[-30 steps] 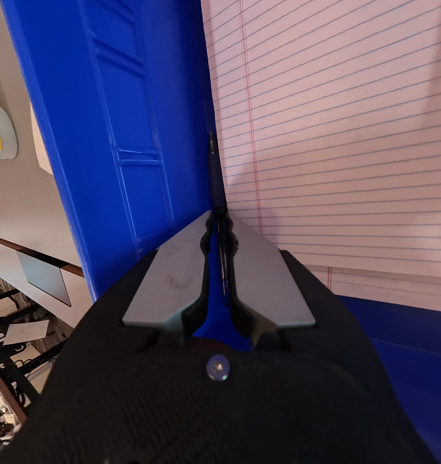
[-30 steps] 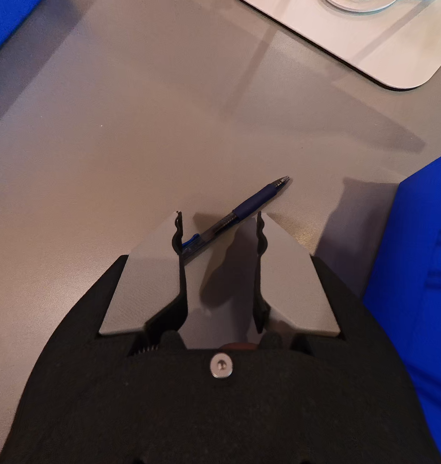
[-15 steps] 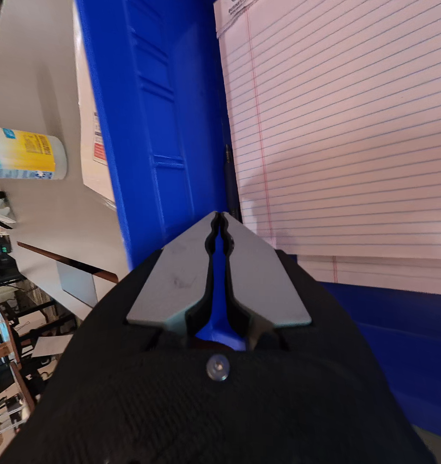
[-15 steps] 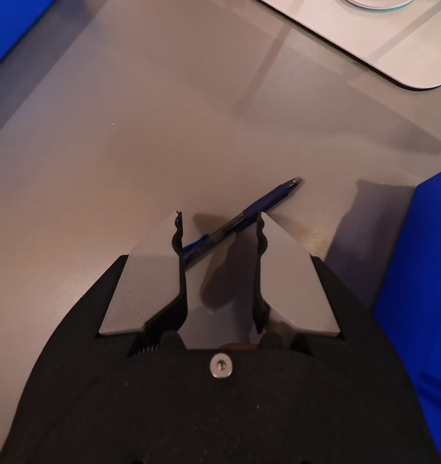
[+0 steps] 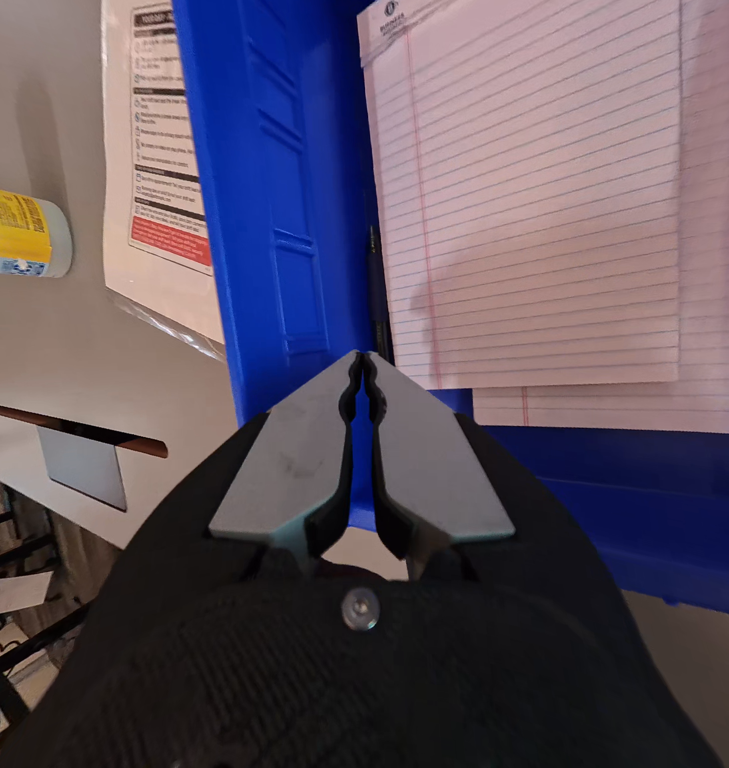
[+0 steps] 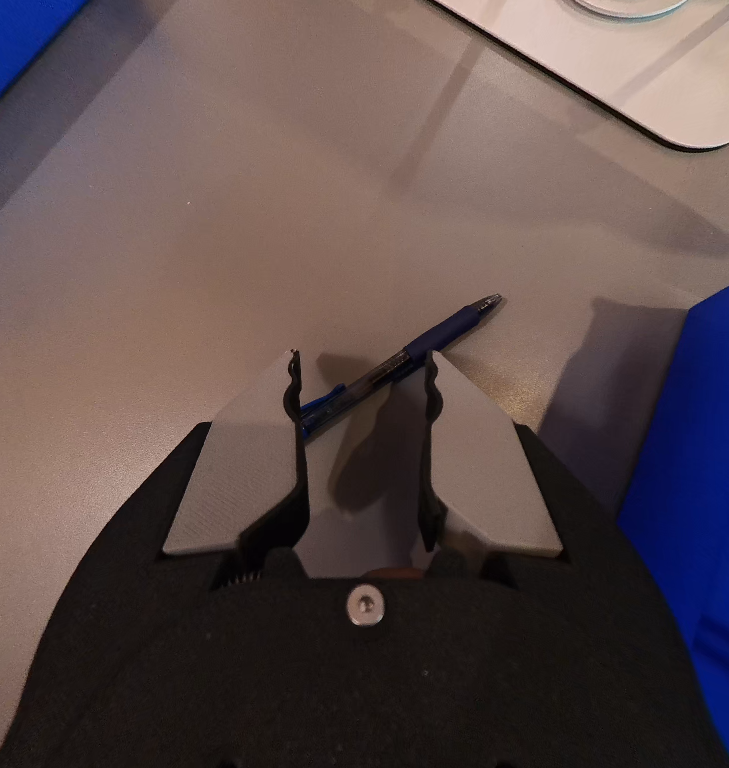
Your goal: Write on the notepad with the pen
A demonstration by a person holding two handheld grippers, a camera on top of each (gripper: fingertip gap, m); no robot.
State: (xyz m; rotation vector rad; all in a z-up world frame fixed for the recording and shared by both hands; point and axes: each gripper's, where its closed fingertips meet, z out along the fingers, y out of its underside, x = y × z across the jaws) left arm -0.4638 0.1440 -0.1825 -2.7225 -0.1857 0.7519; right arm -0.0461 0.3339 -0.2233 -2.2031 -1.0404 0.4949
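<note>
The left gripper (image 5: 362,356) hangs over the near corner of a blue plastic bin (image 5: 271,199), its jaws clenched tip to tip with nothing between them. Inside the bin lies the lined notepad (image 5: 533,199), its top sheet blank, with a second lined sheet (image 5: 628,405) showing beneath its lower edge. A dark blue pen (image 5: 377,286) lies in the narrow gap between the notepad's left edge and the bin wall, just ahead of the jaw tips and apart from them. Left of the bin, a printed sheet in a clear sleeve (image 5: 155,166) and a yellow-labelled canister (image 5: 22,232) lie on the grey bench (image 5: 55,353).

The right gripper (image 6: 364,359) is low over the bench (image 6: 229,208) with its jaws released and spread wide. A second blue pen (image 6: 433,338) lies slantwise on the bench across the gap between the tips; whether either jaw touches it cannot be told. A white mat (image 6: 603,62) lies farther off, the blue bin (image 6: 695,457) at right.
</note>
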